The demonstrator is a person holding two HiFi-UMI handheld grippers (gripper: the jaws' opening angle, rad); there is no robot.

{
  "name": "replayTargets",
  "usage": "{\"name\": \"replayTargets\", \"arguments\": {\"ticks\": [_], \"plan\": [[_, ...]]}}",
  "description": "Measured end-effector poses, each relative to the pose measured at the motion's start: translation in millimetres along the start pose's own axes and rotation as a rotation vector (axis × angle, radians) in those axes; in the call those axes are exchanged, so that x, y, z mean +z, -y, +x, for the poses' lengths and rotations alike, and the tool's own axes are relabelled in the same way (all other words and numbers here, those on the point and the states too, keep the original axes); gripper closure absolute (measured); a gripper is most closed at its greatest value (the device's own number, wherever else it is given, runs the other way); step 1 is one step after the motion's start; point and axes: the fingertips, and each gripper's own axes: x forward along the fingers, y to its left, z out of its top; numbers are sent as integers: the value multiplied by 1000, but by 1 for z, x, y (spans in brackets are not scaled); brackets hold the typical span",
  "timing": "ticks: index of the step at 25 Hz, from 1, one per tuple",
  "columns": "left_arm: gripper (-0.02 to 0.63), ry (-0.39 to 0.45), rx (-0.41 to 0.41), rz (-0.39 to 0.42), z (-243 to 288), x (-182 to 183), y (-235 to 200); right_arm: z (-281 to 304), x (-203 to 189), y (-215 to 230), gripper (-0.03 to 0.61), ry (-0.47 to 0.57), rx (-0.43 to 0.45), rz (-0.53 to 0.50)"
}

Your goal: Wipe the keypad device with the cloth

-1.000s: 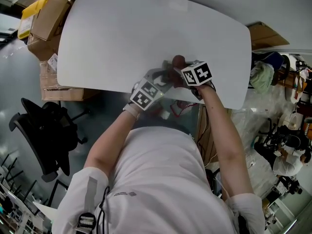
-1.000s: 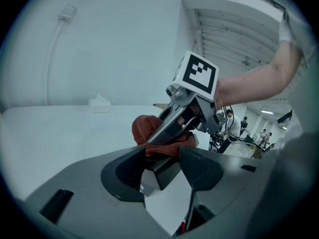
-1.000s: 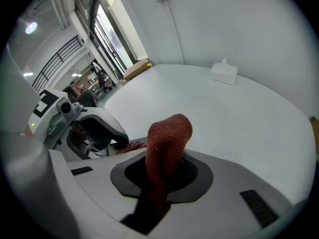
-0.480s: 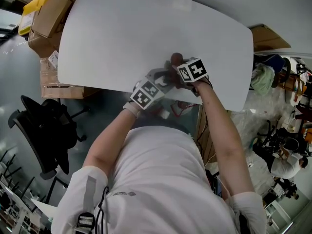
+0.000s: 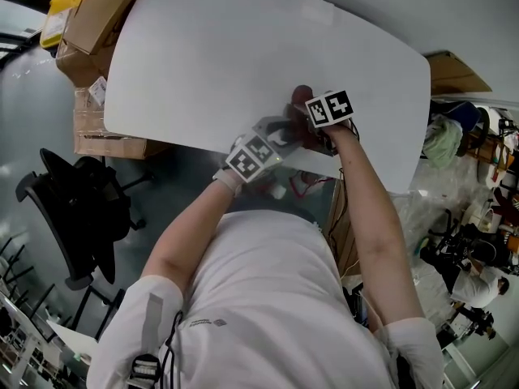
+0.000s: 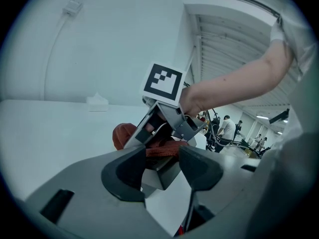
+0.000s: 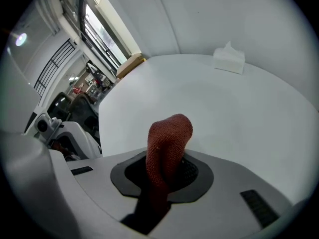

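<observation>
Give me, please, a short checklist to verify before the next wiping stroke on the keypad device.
1. Cloth clamped in the right gripper: ok, jaws shut on it.
2. Keypad device held by the left gripper: ok, it sits between the jaws.
3. Cloth touching the device: ok, it lies on its top in the left gripper view.
4. Keys facing the cloth: cannot tell, no keys show.

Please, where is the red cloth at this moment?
The red cloth is clamped in the right gripper, near the white table's front edge in the head view. It lies on the grey keypad device that the left gripper holds.
</observation>
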Motion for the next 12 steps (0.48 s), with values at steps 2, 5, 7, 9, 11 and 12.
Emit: {"name": "replayTargets", "arguments": {"ticks": [2, 5, 7, 9, 11, 12], "plan": [[404, 0, 3, -2, 0, -1, 0, 2, 0, 1, 502, -7, 18, -4], [405, 2, 12, -1, -1, -2, -1, 1, -2, 5, 502, 2, 33, 16], [405, 3, 14, -2, -2, -2, -1, -2, -5, 12, 502, 11, 20, 29], [405, 1, 10, -2, -2, -2, -2, -5, -9, 19, 502, 11, 6, 33], [405, -5, 3, 0, -2, -2, -1, -9, -16, 24, 502, 13, 1, 38], [405, -8, -1, -1, -2, -2, -1, -11, -19, 27, 502, 18, 1, 44]]}}
